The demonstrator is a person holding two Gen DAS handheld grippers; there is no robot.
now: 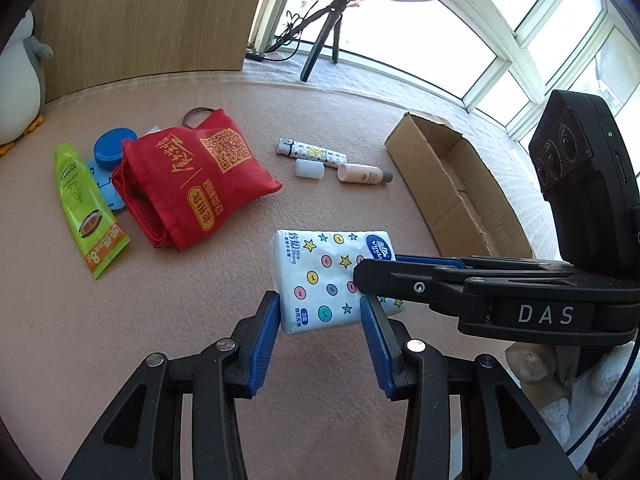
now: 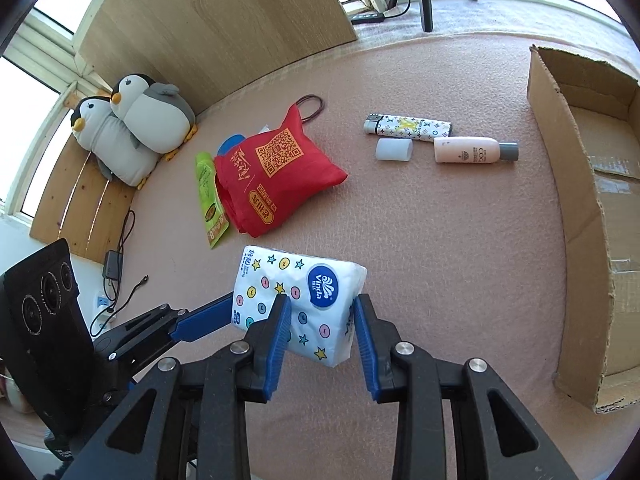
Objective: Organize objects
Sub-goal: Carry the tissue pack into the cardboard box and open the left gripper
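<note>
Tissue pack is near-centre on the pink carpet, seemingly lifted off it, with the cardboard box to its right. Right claw is closed on the pack, pads on its two sides. Left claw brackets the pack's near-left corner; jaws look about pack-width, but I cannot tell whether they press.

Judgement on the step: pack goes to the box. One firm grip suffices, so the left claw should let go cleanly before the carry. Soft wrap deforms; keep the squeeze moderate, lift over the box's near wall, then lower flat.

Red bag, lighter and pink bottle lie farther off, well apart.
</note>
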